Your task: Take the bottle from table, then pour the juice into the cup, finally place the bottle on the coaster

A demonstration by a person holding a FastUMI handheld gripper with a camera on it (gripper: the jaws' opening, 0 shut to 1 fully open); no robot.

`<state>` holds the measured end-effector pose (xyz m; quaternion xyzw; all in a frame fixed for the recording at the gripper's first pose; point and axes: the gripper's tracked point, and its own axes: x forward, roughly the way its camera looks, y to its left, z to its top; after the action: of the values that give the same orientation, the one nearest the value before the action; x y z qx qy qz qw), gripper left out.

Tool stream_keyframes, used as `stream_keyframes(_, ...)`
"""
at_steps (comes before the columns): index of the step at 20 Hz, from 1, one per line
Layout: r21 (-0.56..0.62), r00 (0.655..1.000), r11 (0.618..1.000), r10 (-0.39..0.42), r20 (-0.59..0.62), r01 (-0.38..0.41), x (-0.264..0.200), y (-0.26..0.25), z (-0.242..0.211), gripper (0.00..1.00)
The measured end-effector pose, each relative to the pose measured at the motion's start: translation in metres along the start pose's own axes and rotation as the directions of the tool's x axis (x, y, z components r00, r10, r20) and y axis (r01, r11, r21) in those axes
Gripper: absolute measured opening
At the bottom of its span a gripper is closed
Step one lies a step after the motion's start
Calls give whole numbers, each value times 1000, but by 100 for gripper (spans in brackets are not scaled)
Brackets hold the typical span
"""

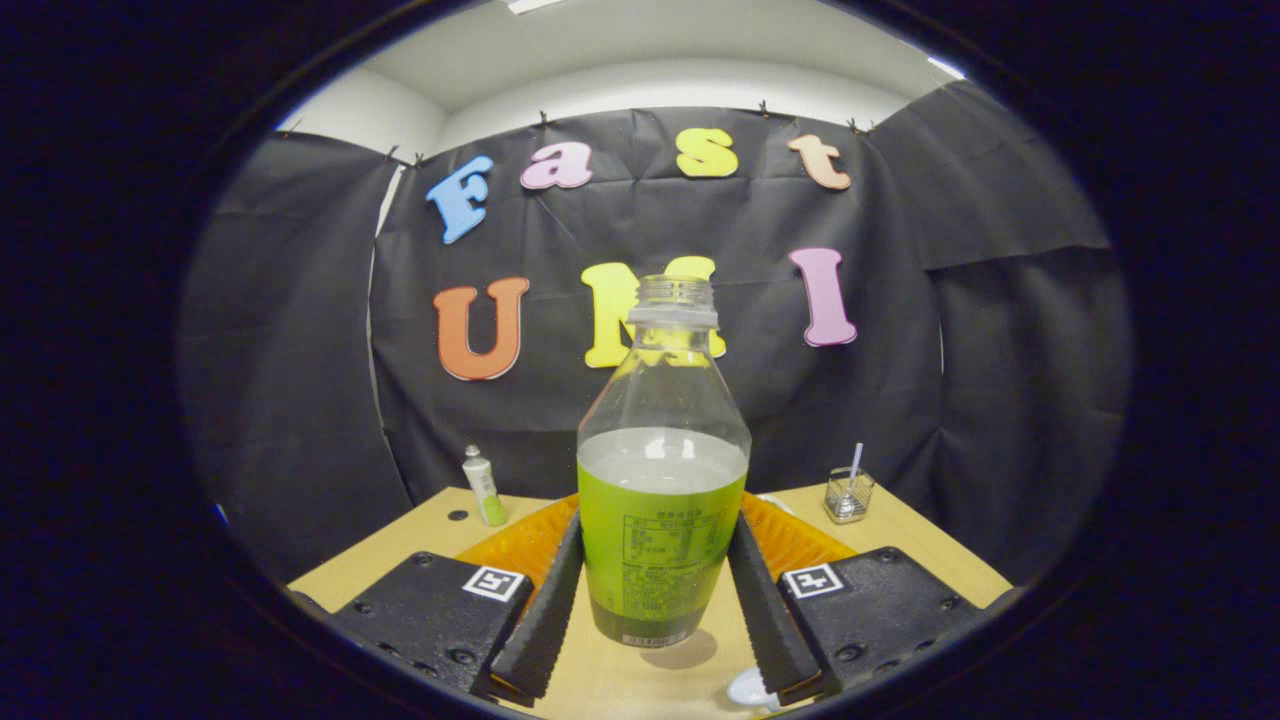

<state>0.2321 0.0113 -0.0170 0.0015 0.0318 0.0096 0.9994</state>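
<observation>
Gripper view, centre of the frame: one clear plastic bottle without a cap (pixel 662 470) stands upright between the two fingers of the gripper (pixel 655 610). The bottle holds green juice to roughly half its height, with a pale layer at the liquid's surface; the neck and shoulder above are empty and transparent. A printed label wraps its lower body. A small shadow lies on the table just under its base; whether the base touches the wood or hangs slightly above cannot be told. Both ridged fingers (pixel 545 610) lie against the bottle's lower sides, one on each flank, pinching it.

Behind the bottle, partly hidden by it and the fingers, lies one orange ribbed mat (pixel 520 545), spread on the light wooden table (pixel 410 545). At centre left, near the table's far edge, stands one small white tube with a green base (pixel 483 486). At centre right, also near the far edge, sits one small clear glass cup (pixel 848 497) with a thin straw-like stick standing in it; its contents cannot be made out. One small white rounded object (pixel 748 688), partly visible, lies at the bottom of the frame beside the right finger.
</observation>
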Motion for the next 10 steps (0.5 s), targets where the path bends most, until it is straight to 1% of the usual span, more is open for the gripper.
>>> stream_keyframes(3,-24,1000,1000,-8,16,8,19,7,-23,80)
stream_keyframes(4,-38,1000,999,-12,10,13,28,6,-35,80)
stream_keyframes(7,-13,1000,1000,-16,-8,16,54,9,-69,80)
stream_keyframes(10,-50,999,998,-38,-20,37,66,8,-99,80)
